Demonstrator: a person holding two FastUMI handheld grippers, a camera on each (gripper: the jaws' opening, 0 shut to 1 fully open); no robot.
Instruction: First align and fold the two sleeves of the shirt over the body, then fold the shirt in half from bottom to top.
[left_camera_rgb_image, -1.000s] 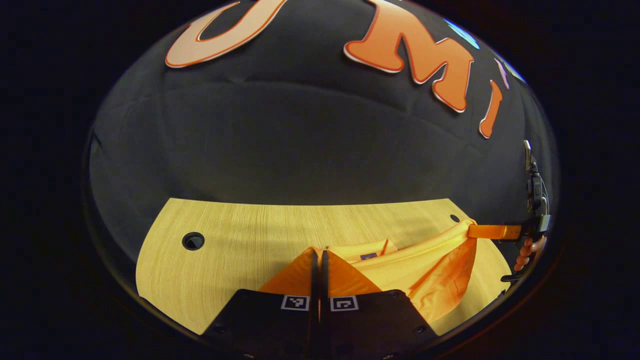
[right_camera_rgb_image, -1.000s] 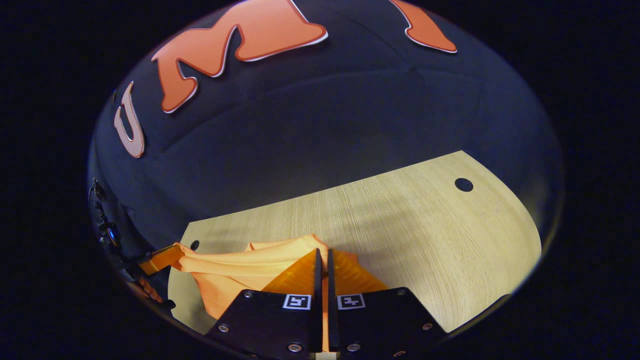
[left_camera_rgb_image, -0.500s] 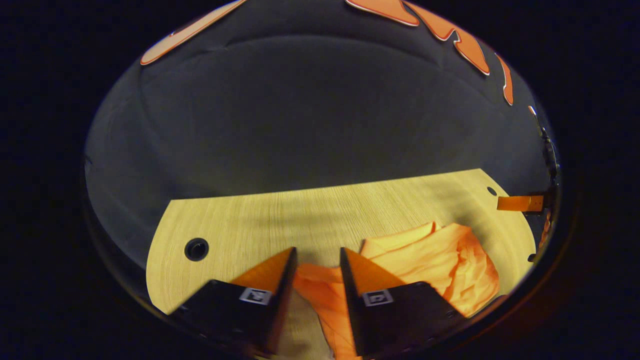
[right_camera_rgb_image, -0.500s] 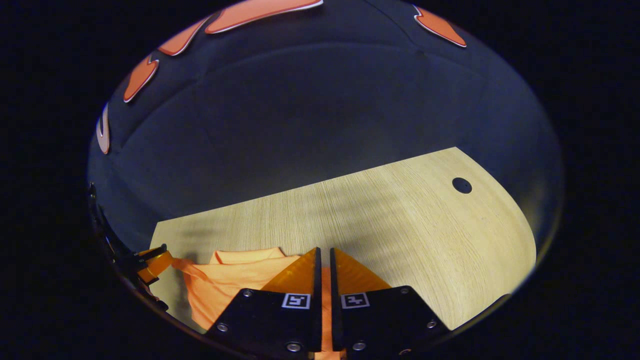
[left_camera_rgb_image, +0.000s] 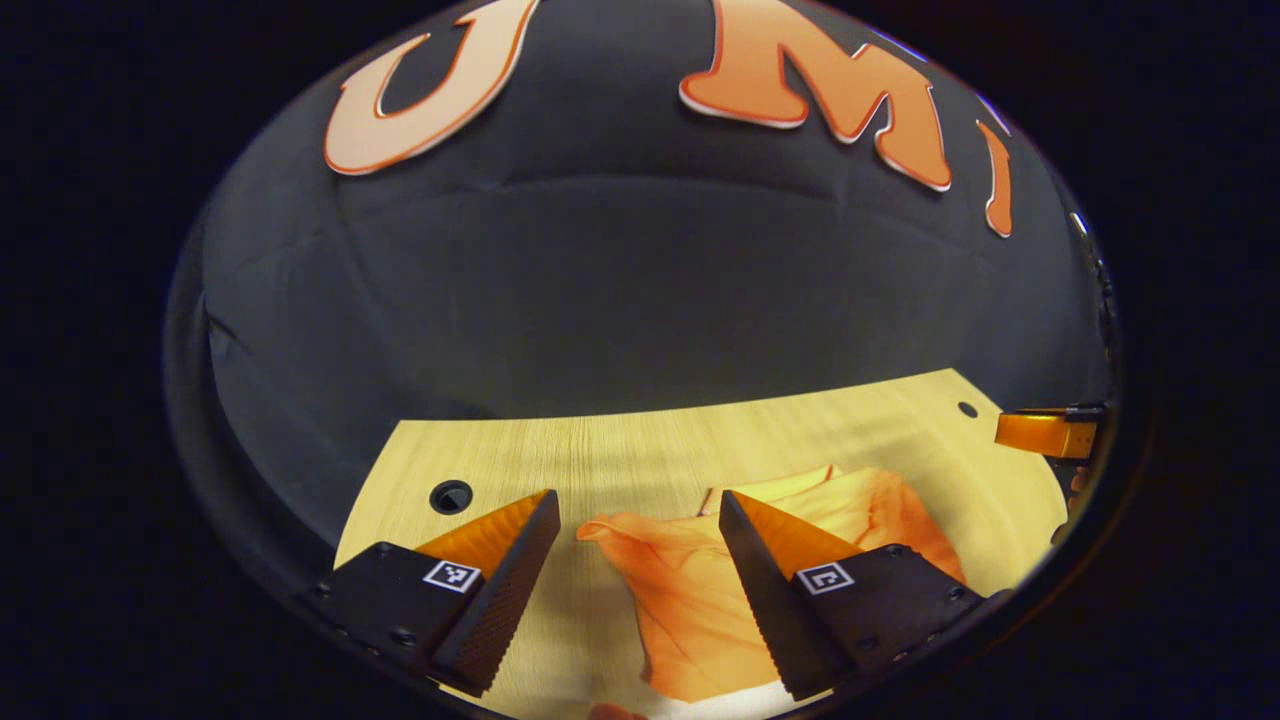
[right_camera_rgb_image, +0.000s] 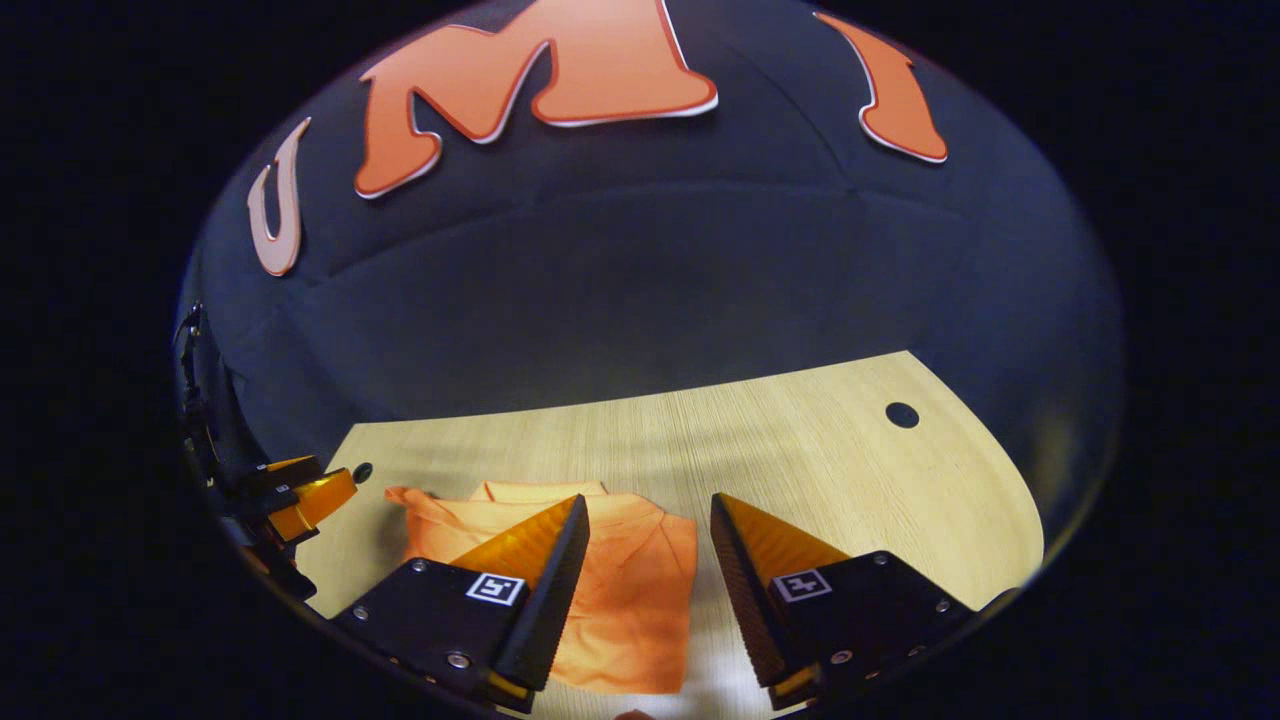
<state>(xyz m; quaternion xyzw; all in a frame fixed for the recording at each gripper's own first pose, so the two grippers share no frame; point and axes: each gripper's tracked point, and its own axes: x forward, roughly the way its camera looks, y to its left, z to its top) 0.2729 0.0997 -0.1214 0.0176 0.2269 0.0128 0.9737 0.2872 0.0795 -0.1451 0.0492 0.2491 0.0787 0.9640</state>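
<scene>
At the bottom of the left gripper view, the left gripper (left_camera_rgb_image: 638, 520) stands wide apart and empty, hovering over an orange shirt (left_camera_rgb_image: 690, 590) that lies on a pale wooden table (left_camera_rgb_image: 620, 455). In the right gripper view, the right gripper (right_camera_rgb_image: 648, 525) is likewise spread wide and holds nothing, with the shirt (right_camera_rgb_image: 620, 590) just beneath and between its fingers. The cloth appears to be gathered into a compact, rumpled bundle, its upper edge uneven and one corner poking out to the side. The main risk, as a judgement, is that the layers are misaligned, so the soft fabric may slide or spring open, leaving an untidy fold; a finger lowered carelessly could also snag and drag the top layer. Farther off, at the edge of each view, the opposite gripper appears small and partly cut off. Round holes mark the table's far corners, and dark cloth rises behind. The shirt's near edge is hidden by the fingers, so whether the sleeves sit neatly inside cannot be told.
</scene>
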